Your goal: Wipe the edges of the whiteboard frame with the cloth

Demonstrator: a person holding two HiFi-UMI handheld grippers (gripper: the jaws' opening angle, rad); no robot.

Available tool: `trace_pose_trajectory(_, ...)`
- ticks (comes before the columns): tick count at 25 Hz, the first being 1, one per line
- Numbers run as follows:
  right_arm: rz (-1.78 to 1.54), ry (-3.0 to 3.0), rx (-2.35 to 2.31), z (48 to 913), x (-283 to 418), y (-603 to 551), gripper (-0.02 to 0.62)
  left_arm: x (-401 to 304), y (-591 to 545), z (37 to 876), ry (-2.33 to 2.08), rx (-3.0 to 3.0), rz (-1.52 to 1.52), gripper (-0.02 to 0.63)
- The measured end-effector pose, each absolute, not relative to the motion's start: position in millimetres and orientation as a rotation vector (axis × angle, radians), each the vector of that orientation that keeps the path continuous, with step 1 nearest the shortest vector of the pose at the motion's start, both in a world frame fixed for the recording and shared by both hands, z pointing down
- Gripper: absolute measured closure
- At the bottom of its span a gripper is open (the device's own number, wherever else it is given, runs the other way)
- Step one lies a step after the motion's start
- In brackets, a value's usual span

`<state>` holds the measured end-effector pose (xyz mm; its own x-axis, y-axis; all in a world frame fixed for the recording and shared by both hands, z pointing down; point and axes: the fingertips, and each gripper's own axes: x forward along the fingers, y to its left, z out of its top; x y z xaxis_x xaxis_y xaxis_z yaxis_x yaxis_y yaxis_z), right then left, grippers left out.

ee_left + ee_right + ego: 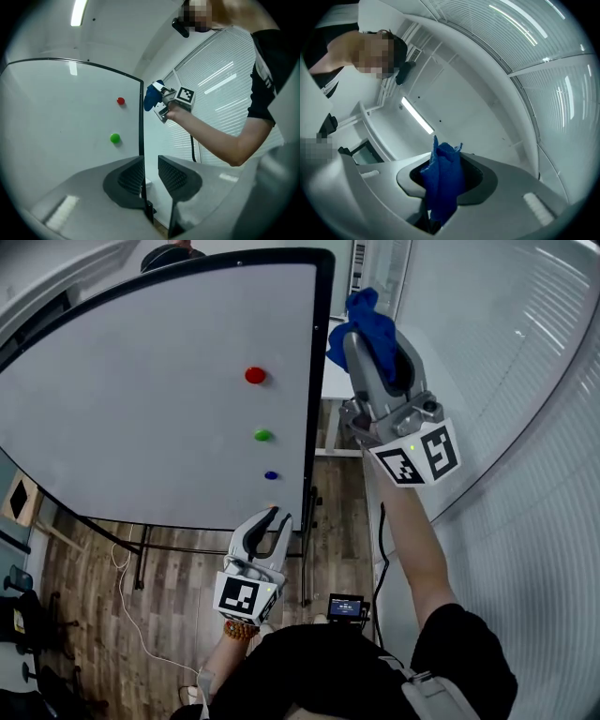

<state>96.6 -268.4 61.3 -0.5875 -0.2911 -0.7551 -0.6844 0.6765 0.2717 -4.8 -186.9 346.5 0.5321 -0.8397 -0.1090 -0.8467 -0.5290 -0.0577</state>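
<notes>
The blue cloth is pinched in the shut jaws of the right gripper, raised near the top of the whiteboard frame. In the head view the frame's right edge lies just beside the cloth at 9 o'clock and runs from 12 to 6, so a short leftward move should likely bring them into contact. The left gripper sits lower, at 7 o'clock, its jaws slightly apart with that same edge between them.

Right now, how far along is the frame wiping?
Done: nothing shows as wiped. In hand: the right claw grips the blue cloth beside the whiteboard frame's right edge, high up; the left claw straddles that edge lower down, jaws apart. Left: seemingly every edge.
</notes>
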Motion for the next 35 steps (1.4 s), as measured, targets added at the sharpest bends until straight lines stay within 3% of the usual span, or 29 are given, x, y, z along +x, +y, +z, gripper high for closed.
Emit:
trace_pose_trajectory(11, 0.677, 2.169, -0.633, -11, 72, -294, 0.457, -26, -190, 334, 1.494, -2.649, 0.108, 0.517)
trace_pose_trajectory(35, 0.472, 2.257, -0.521, -20, 63, -311, 0.459, -35, -185, 350, 1.496, -2.684, 0.123, 0.517)
